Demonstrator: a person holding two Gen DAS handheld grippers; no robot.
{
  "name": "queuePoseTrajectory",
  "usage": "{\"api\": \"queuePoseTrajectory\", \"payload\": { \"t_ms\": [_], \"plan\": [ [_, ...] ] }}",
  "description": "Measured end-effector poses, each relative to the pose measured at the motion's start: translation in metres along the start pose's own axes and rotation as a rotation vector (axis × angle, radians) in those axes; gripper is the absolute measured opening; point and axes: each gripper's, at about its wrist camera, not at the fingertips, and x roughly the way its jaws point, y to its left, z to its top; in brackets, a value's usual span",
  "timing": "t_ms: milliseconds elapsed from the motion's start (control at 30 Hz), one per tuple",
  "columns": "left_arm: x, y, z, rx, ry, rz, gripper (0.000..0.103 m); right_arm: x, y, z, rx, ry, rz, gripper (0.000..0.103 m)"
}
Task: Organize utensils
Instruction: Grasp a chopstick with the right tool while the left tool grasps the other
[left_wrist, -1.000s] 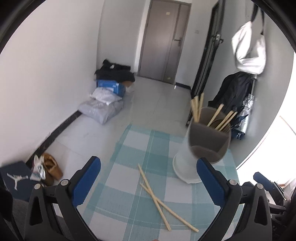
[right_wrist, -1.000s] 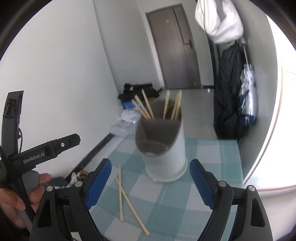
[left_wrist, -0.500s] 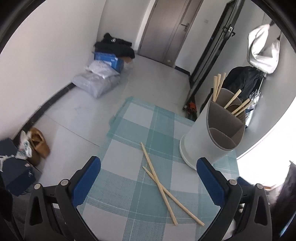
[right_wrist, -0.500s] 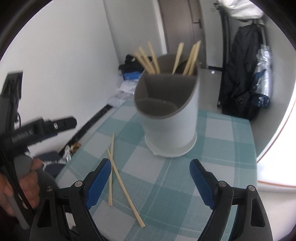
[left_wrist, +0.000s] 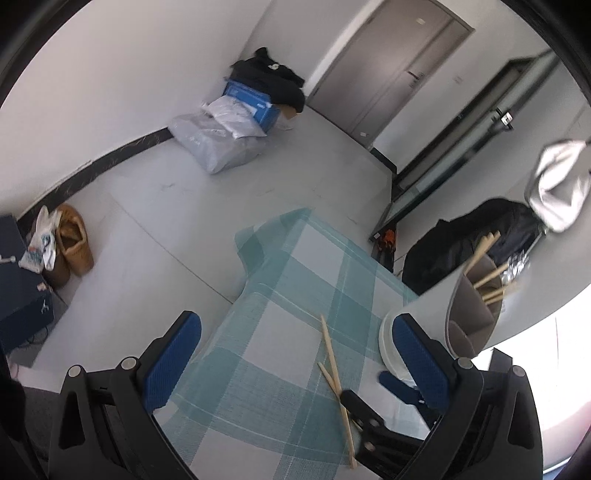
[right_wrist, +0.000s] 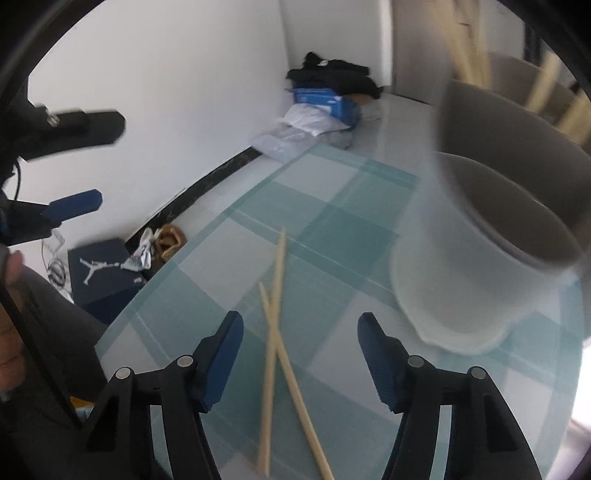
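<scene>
Right hand-held gripper (right_wrist: 300, 354) wide, straddling 2 crossed chopsticks (right_wrist: 275, 332); left hand-held gripper (left_wrist: 295, 354) wide, empty. Risk: pinching both, or they roll.

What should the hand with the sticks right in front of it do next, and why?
Probably lower the right gripper and close it on the crossed chopsticks. Its jaws are open and empty, the pair lies loose on the checked cloth between them, and the holder beside them already holds others.
</scene>
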Motion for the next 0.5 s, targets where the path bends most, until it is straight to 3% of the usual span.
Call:
{"api": "queuePoseTrajectory", "payload": {
  "t_ms": [67,233,500],
  "plan": [
    [-0.002,0.005,0.003,-0.02,-0.006,-0.002,0.102,0.01,0.005,0.008,-0.012,0.021,-0.002,0.052],
    [-0.004,0.019,0.009,-0.073,-0.006,-0.007,0.102,0.03,0.016,0.032,-0.033,0.023,-0.029,0.05],
    [0.001,0.039,0.017,-0.164,0.031,-0.021,0.102,0.063,0.022,0.058,-0.017,0.095,-0.076,0.022]
  ]
}}
